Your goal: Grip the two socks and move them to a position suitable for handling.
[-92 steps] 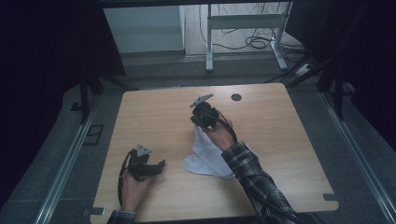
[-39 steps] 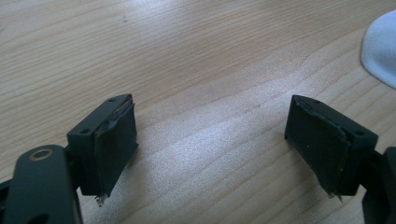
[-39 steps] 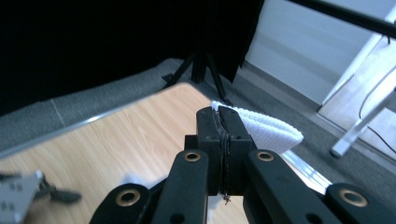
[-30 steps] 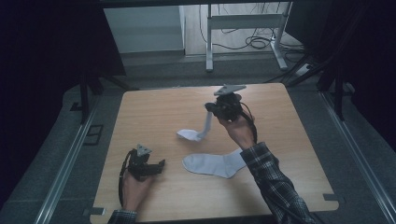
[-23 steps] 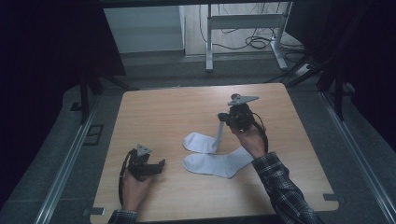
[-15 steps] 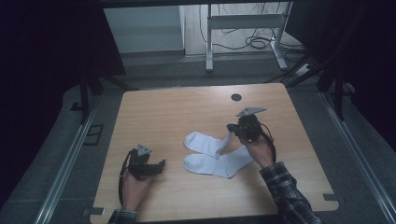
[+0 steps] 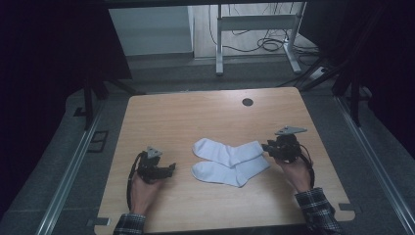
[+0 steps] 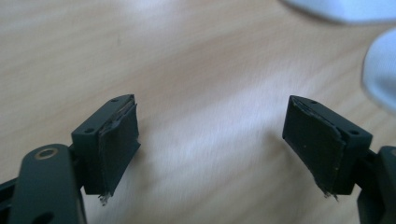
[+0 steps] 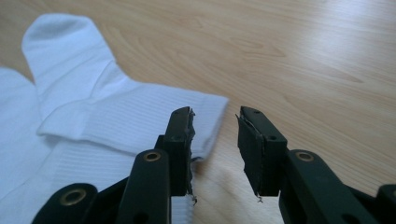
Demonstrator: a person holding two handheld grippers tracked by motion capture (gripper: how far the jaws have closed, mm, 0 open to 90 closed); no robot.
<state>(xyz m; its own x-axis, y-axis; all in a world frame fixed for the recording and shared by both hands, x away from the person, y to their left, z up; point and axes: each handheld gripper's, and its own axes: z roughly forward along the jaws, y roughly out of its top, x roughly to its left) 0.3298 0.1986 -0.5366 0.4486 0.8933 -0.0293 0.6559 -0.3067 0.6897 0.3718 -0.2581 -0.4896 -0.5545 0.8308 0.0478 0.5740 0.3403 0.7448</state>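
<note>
While both hands rest low at the near half of the table [image 7: 166, 112], the scene reads as follows.

Right hand pose: the right hand [image 7: 297, 171] comes in from the near right corner in a plaid sleeve [image 7: 317, 210], forearm angled toward the table's middle, with the right gripper [image 7: 268, 147] pointing left at the socks, low over the wood.

Right gripper jaws: partly spread and just been opening; in the right gripper view [image 9: 214, 140] a narrow gap stands between the pads, with bare wood showing through it and nothing pinched.

Left hand pose: the left hand [image 7: 142, 188] lies at the near left, holding the left gripper [image 7: 171, 169] level and pointed right toward the socks.

Left gripper jaws: spread wide in the left gripper view [image 8: 210, 140], empty, wood between them (their closing has been slight).

Upper sock [image 7: 227, 151]: white, flat on the table between the two grippers, toe to the left, cuff to the right; its cuff corner lies just beside the right gripper's left jaw [image 9: 140, 116], outside the gap.

Lower sock [image 7: 230, 171]: white, lying just nearer the person, partly under the upper one; its toe end is near the left gripper but apart from it [image 8: 380, 74].
</note>
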